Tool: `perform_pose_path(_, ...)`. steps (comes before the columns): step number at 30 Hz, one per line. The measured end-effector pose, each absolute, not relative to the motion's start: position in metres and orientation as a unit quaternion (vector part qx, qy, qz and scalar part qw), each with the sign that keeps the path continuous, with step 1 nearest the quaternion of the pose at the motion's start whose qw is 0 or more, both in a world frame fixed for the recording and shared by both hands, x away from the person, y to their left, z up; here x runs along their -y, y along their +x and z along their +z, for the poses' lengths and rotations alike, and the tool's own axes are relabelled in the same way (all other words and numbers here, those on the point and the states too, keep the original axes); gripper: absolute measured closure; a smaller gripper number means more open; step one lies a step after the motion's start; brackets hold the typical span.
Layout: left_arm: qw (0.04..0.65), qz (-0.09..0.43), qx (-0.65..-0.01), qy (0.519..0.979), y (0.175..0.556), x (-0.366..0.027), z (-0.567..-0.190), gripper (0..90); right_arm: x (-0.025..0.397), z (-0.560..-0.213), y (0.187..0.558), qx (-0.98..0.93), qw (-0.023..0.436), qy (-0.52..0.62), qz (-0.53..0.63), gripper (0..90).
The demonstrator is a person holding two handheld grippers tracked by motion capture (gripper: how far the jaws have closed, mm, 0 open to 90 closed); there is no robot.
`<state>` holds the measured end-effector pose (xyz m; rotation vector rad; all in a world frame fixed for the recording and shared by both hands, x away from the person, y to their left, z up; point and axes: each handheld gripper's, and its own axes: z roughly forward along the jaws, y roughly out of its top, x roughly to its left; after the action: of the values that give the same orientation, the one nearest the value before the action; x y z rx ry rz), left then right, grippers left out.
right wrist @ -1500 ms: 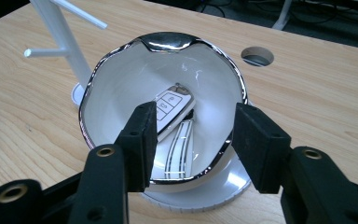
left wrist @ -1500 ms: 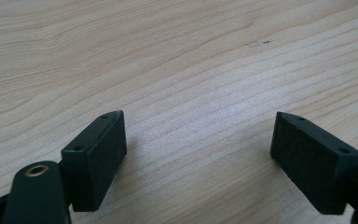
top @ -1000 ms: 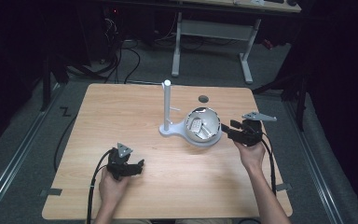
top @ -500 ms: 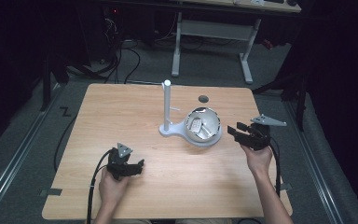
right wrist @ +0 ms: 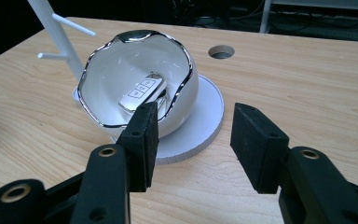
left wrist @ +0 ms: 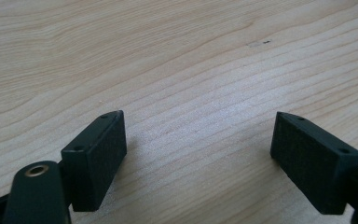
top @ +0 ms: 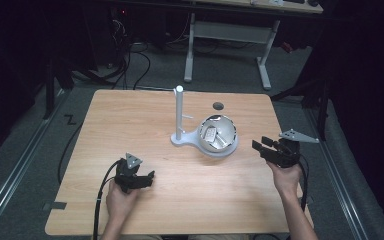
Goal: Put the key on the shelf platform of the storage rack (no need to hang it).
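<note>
The right tool hangs just right of the white bowl, apart from it, its jaws spread and empty, pointing toward the bowl. In the right gripper view the right tool frames the bowl ahead and a little to the left; the left jaw overlaps the bowl's lower rim in the picture, though whether it touches cannot be told. Inside the bowl lies a silver key fob, tilted against the inner wall, buttons up; from above the key fob shows as a pale slab in the bowl's left half. The bowl sits on the round base of a white stand near the middle of the counter. The left tool rests low at the near left of the counter, well apart from the bowl, and in the left gripper view the left tool has its jaws wide apart over bare wood
</note>
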<state>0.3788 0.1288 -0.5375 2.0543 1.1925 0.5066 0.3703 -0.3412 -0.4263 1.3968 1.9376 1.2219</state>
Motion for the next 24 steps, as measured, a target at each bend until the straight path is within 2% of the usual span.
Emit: perform_pose_path(24, 0.349, 0.195, -0.46, 0.793, 0.379, -0.129, -0.538, 18.7, 0.344, -0.436, 0.34, -0.706, 0.211, 0.5, 0.455, 51.6)
